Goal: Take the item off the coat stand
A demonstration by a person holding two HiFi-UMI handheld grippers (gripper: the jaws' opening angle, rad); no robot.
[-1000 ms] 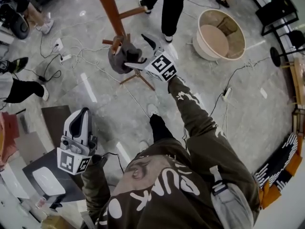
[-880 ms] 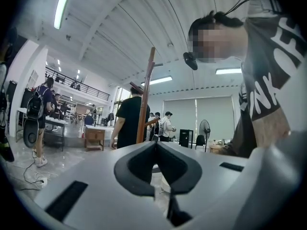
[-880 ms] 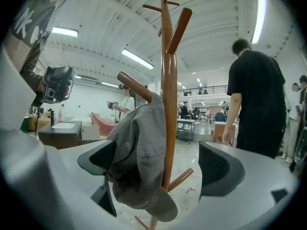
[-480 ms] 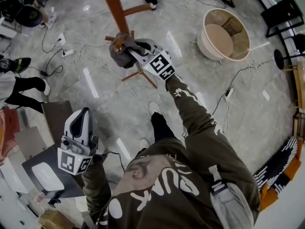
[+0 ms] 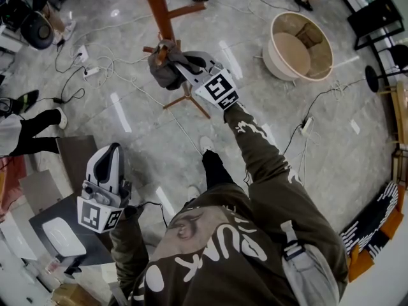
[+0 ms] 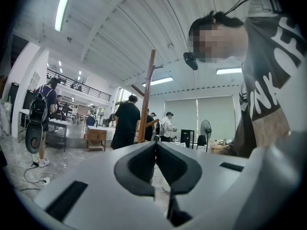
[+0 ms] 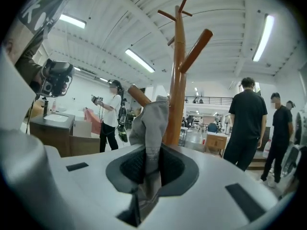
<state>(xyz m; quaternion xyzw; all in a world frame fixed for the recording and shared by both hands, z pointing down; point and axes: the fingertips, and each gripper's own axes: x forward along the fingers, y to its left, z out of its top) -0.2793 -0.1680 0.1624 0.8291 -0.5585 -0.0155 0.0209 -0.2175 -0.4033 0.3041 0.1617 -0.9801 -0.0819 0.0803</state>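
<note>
A wooden coat stand [image 5: 158, 8] rises from the marble floor, seen from above in the head view. A grey fabric item [image 5: 164, 69], perhaps a hat, hangs on one of its low pegs. My right gripper [image 5: 182, 61] reaches out to it. In the right gripper view its jaws are closing and the pads press on a fold of the grey fabric [image 7: 151, 123], with the stand's pole [image 7: 178, 80] just behind. My left gripper [image 5: 109, 152] is held low at the left, far from the stand. Its jaws meet with nothing between them [image 6: 155, 150].
A round beige tub [image 5: 298, 43] stands to the right of the stand. Cables and power strips [image 5: 83, 69] trail over the floor. People's legs [image 5: 25, 116] show at the left and top edges. A dark table [image 5: 60, 241] is at the lower left, black furniture [image 5: 376, 14] at the upper right.
The right gripper's jaws stood wide open beside the grey item one second ago; they have since closed onto it at the peg. The left gripper has stayed put.
</note>
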